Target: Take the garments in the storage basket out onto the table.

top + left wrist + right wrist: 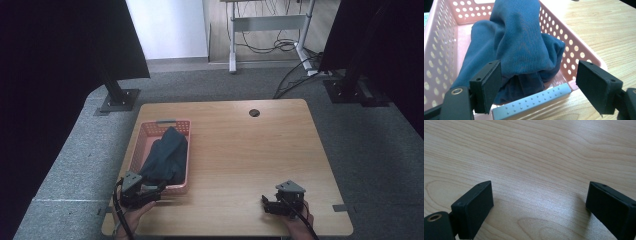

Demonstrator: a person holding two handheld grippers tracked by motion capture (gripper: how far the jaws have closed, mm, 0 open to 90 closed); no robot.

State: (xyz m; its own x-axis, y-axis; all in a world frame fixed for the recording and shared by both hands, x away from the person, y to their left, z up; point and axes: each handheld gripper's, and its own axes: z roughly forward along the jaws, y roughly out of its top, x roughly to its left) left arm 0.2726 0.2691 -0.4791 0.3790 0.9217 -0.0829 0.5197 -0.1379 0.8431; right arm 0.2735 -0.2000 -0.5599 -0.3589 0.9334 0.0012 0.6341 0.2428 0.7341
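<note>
Nearest the person, the right gripper (272, 205) rests low over bare wood near the front edge of the table (240, 150), jaws spread wide with nothing between them. Across on the other side, the left gripper (150, 192) sits at the near end of the pink basket (145, 131), its jaws also released, set wide just outside the basket's front rim; in its own view they frame the blue cloth (519, 47) without touching it. That cloth lies bunched inside the basket, heaped up against the right wall and standing above the rim, with none of it spilling onto the table. Judging from this, the cloth is already in the basket and let go, so the packing looks done; what is left, at most, is to draw the hand back or press the heap flatter.
</note>
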